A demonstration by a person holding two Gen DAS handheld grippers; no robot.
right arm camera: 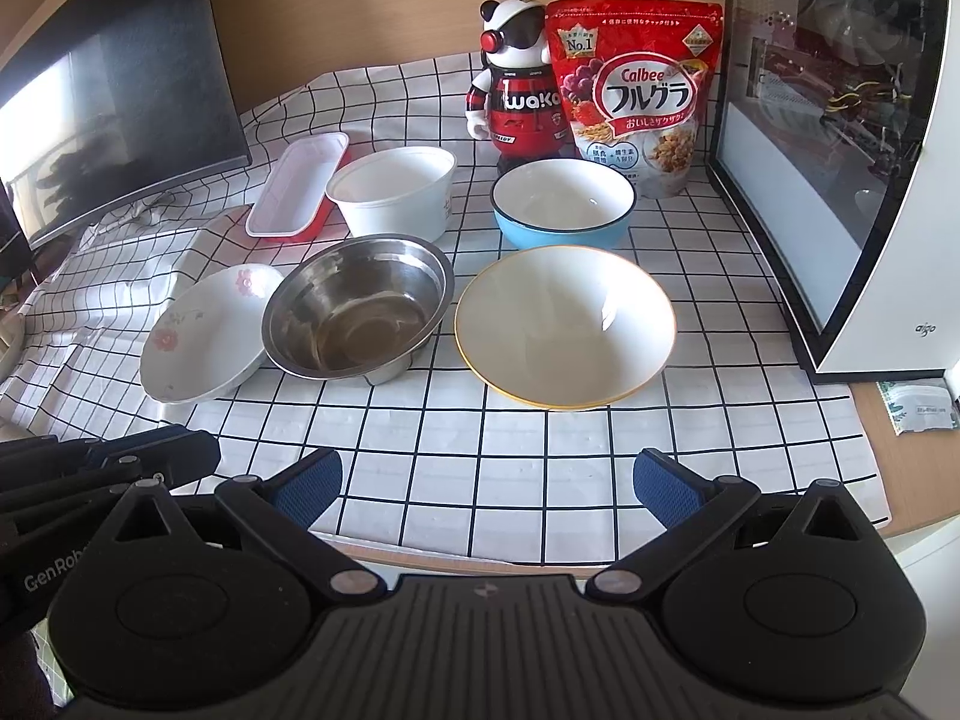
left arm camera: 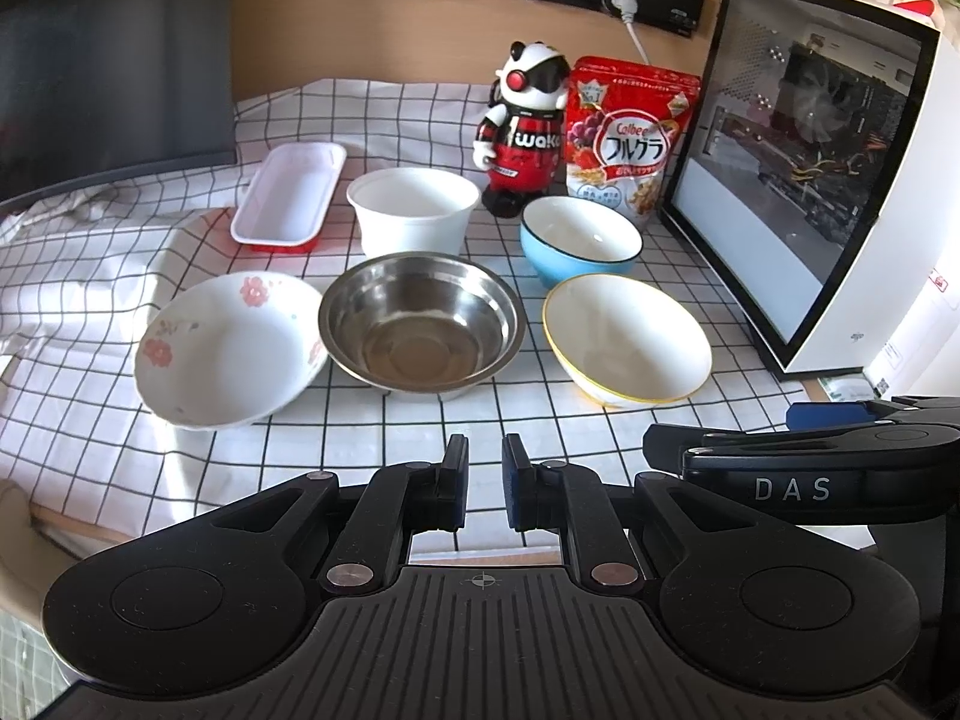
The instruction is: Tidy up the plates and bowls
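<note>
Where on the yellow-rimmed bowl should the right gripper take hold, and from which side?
Grip the near rim of the yellow-rimmed bowl, coming from the front and slightly above with the open right gripper. The bowl's thin rim tilts toward the camera, one finger can go inside, and the near side looks unobstructed.

Polished metal is seen in the steel bowl (right arm camera: 358,313); glossy glaze on the yellow-rimmed bowl (right arm camera: 565,327); cloth in the checked tablecloth (right arm camera: 492,468).

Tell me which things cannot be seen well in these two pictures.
- Steel bowl, right wrist view: it covers the near edge of the flower bowl.
- Panda figure, left wrist view: the cereal bag hides its side.
- Right tool, left wrist view: only its side shows; its tips are unclear.
- Packet, right wrist view: print too small.
</note>
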